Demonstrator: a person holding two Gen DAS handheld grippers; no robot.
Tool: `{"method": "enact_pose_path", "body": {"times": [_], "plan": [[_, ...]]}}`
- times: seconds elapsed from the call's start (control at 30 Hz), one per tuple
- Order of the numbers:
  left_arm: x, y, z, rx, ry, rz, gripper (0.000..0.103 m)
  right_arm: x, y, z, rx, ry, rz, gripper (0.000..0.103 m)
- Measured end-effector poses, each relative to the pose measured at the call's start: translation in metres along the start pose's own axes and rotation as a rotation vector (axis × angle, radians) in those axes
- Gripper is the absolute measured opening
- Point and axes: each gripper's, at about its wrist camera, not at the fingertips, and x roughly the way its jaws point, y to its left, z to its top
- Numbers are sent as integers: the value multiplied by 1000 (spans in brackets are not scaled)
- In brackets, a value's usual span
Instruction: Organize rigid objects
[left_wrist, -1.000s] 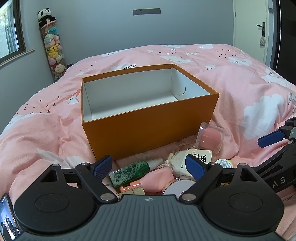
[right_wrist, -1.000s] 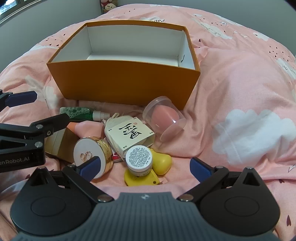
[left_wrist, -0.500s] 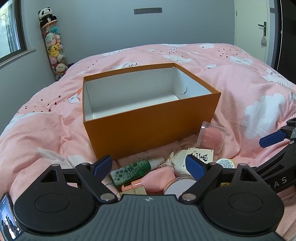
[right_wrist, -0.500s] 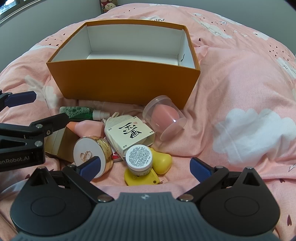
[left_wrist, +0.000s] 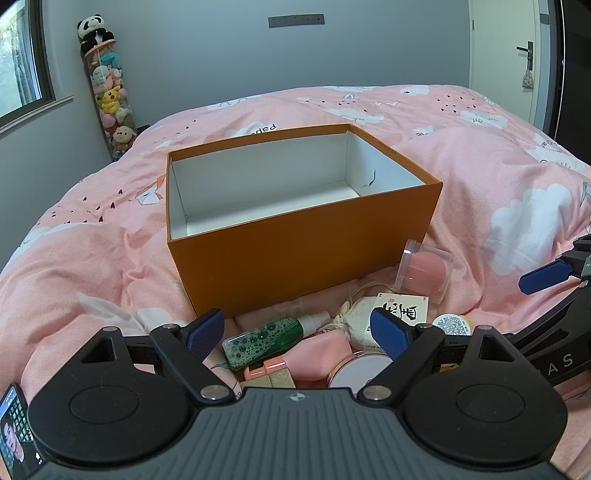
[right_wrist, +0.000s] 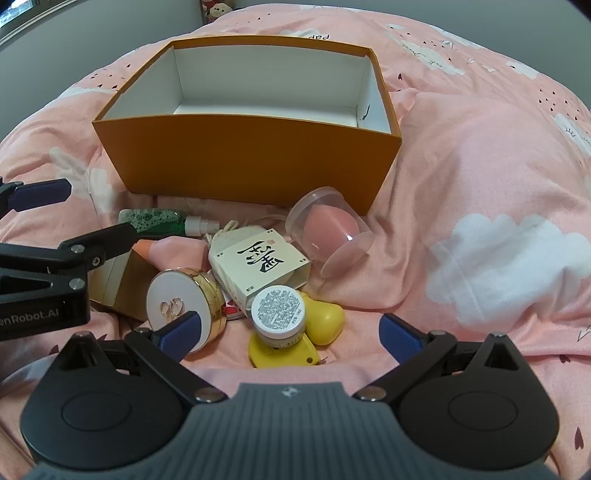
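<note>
Your left gripper (left_wrist: 297, 330): spread wide, empty | your right gripper (right_wrist: 290, 330): spread wide, empty | orange box (right_wrist: 258, 155): upper centre, toiletries heaped below it.

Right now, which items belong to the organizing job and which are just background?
Job: orange box, green spray bottle, white printed carton, sponge case, cushion compact, small jar.
Background: plush toys, door, window.

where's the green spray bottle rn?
The green bubbly spray bottle lies on its side on the pink duvet, left end of the clutter in the right wrist view, just in front of the orange cardboard box.
</note>
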Motion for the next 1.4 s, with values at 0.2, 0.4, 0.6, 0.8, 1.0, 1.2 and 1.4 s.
{"method": "enact_pose_path", "body": {"times": [0.2,0.4,0.6,0.8,1.0,1.2,1.4], "plan": [[0,0,0,0,0,0,103,0,0,0,1,2,-1,100],[0,0,0,0,0,0,103,1,0,0,2,6,2,101],[0,0,0,0,1,-1,103,1,0,0,2,8,3,101],[2,2,-1,-8,12,-14,103,6,0,2,-11,27,19,100],[7,9,2,-32,41,-84,100,14,4,11,-76,50,69,100],[17,31,4,-108,92,-149,86,22,8,30,-140,35,79,100],[28,55,3,-180,155,-158,86,37,13,53,-157,28,108,87]]}}
